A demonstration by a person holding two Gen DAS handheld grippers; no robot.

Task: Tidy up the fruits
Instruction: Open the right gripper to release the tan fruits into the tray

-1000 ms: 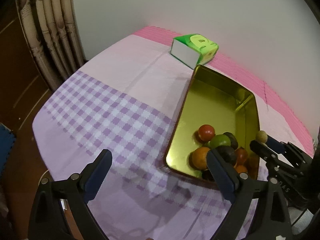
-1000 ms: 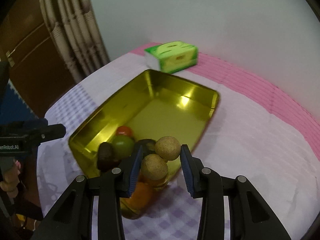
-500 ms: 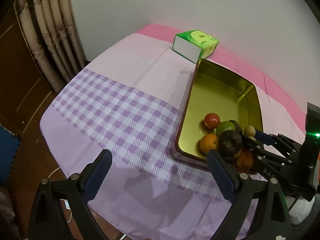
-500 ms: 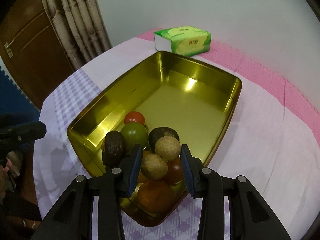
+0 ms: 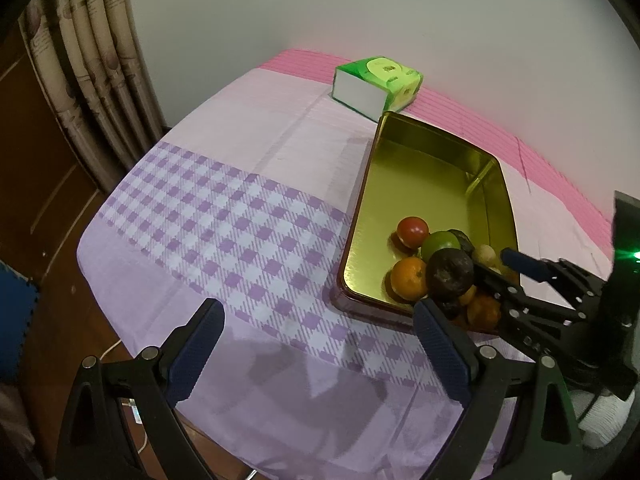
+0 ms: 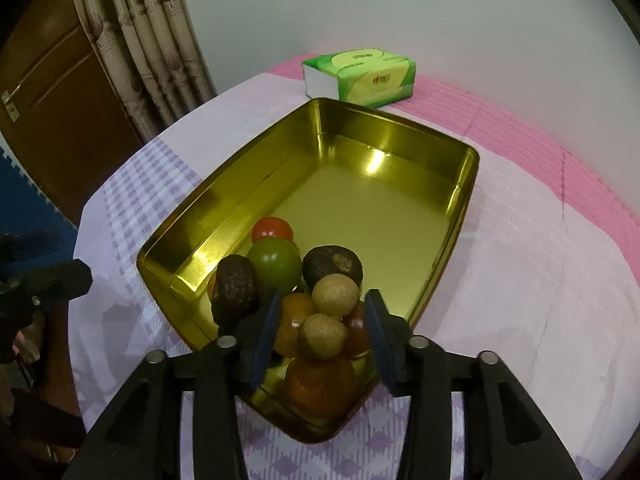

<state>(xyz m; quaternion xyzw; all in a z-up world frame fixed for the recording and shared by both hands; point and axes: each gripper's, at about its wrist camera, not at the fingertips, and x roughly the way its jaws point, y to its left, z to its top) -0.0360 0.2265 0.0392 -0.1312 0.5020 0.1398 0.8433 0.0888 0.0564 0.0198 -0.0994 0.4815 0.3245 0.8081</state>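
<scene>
Fruit drop in progress: the right gripper (image 6: pixel 322 326) hangs over the near corner of the gold tin (image 6: pixel 460 216), its jaws having just been opening, w/ two tan round fruits (image 6: pixel 323 335) between the pads. A gap shows on both sides, so the pads no longer appear to press; the pair looks to be resting on the pile.

Step in hand, by the look of it: letting go of the tan pair into the tin. Next move probably calls for a clean lift straight up & back so the pads don't knock the heap, which sits high against the near wall and could roll.

The left gripper (image 5: pixel 318 350) waits wide apart and empty over the purple-check tablecloth (image 5: pixel 224 220), left of the tin.

Count, as far as visible: 1 tin; 2 tan fruits; 2 dark brown fruits (image 6: pixel 332 266); 1 green fruit (image 6: pixel 274 266); 1 red fruit (image 6: pixel 272 230) at the far end of the pile; approx. 3 orange fruits (image 6: pixel 320 386), partly hidden, plus a reddish one under the right pad, unclear. All lie at the tin's near end; far end is bare. 1 green tissue pack (image 6: pixel 360 76) sits beyond the tin, near the wall.
</scene>
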